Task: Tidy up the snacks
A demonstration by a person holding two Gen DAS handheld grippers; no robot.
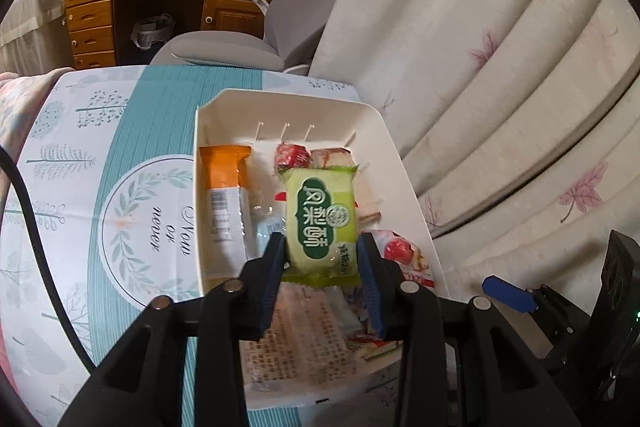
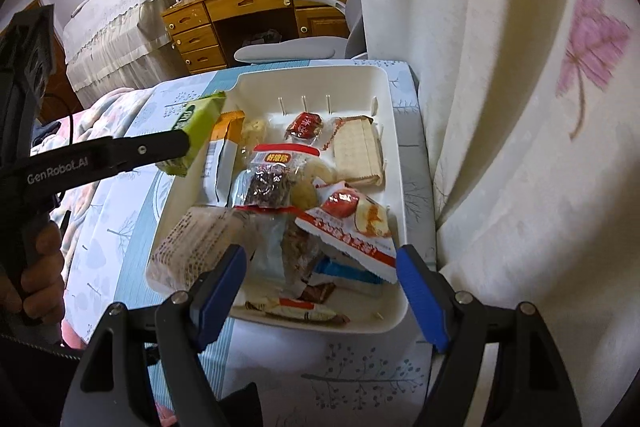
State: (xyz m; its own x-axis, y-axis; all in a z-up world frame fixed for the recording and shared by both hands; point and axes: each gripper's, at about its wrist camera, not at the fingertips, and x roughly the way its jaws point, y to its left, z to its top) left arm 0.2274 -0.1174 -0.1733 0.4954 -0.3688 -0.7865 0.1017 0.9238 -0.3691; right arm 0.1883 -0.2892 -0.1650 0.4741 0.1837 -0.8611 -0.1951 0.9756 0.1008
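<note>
Your left gripper (image 1: 322, 259) clamps the green pineapple cake packet (image 1: 324, 223) above the white snack tray (image 1: 404, 155) — right gripper (image 2: 320, 291) gapes wide, empty

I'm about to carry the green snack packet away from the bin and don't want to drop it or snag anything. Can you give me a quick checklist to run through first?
1. Left tool clamped on the green packet, one pad on each side: ok.
2. Green packet lifted clear of the other snacks, above the white bin's left edge in the right wrist view: ok.
3. Right tool open and holding nothing: ok.
4. Right tool apart from the left tool: ok.
5. Where the packet should go: cannot tell, no drop-off spot is evident.
6. Black cable on the tablecloth clear of the left hand's path: cannot tell.
</note>
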